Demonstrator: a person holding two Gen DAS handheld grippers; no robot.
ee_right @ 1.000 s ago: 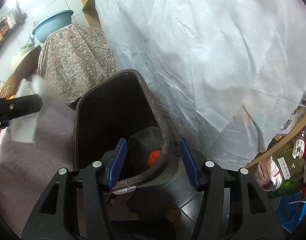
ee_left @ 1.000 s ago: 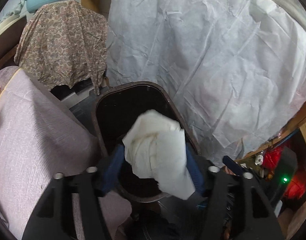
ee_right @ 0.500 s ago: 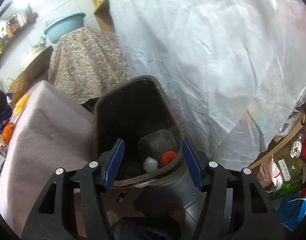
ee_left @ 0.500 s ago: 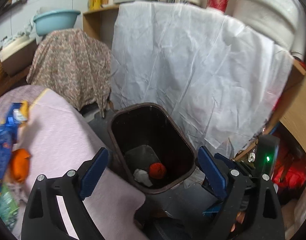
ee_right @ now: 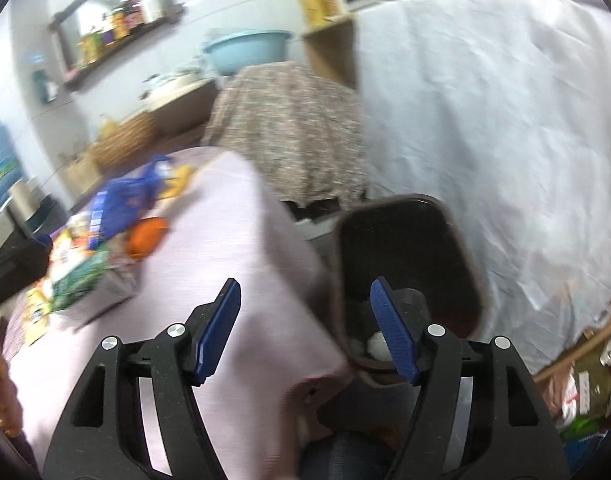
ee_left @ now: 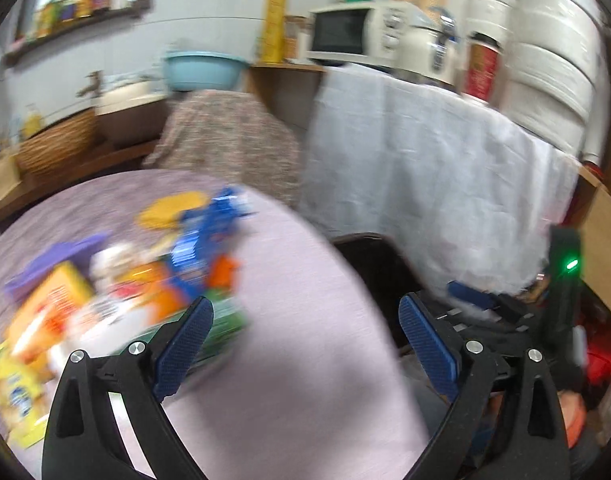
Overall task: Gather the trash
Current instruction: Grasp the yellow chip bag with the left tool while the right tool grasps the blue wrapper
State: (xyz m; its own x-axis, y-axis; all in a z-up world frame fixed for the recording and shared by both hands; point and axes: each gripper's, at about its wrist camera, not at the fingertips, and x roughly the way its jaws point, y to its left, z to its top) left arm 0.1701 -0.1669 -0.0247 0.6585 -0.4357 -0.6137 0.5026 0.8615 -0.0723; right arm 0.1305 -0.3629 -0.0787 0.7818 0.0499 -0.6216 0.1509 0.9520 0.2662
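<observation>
My left gripper (ee_left: 305,320) is open and empty above the pink-clothed table (ee_left: 305,360). Blurred trash lies on the table's left part: a blue wrapper (ee_left: 209,232), orange packets (ee_left: 157,292), a yellow box (ee_left: 45,308). The dark bin (ee_left: 369,268) stands just past the table's right edge. My right gripper (ee_right: 305,300) is open and empty, over the table edge beside the bin (ee_right: 405,240). A white crumpled wad (ee_right: 377,346) lies at the bin's bottom. The trash pile (ee_right: 105,232) shows at the left of the right wrist view.
A white sheet (ee_left: 425,160) hangs over a counter behind the bin. A patterned cloth (ee_right: 289,128) covers something behind the table. A light blue basin (ee_left: 203,70) and a microwave (ee_left: 345,32) sit higher up. Clutter lies at floor level on the right (ee_right: 585,384).
My left gripper opened and dropped the white wad into the bin, then swung left toward the table's trash pile. My right gripper also turned left, away from the bin.
</observation>
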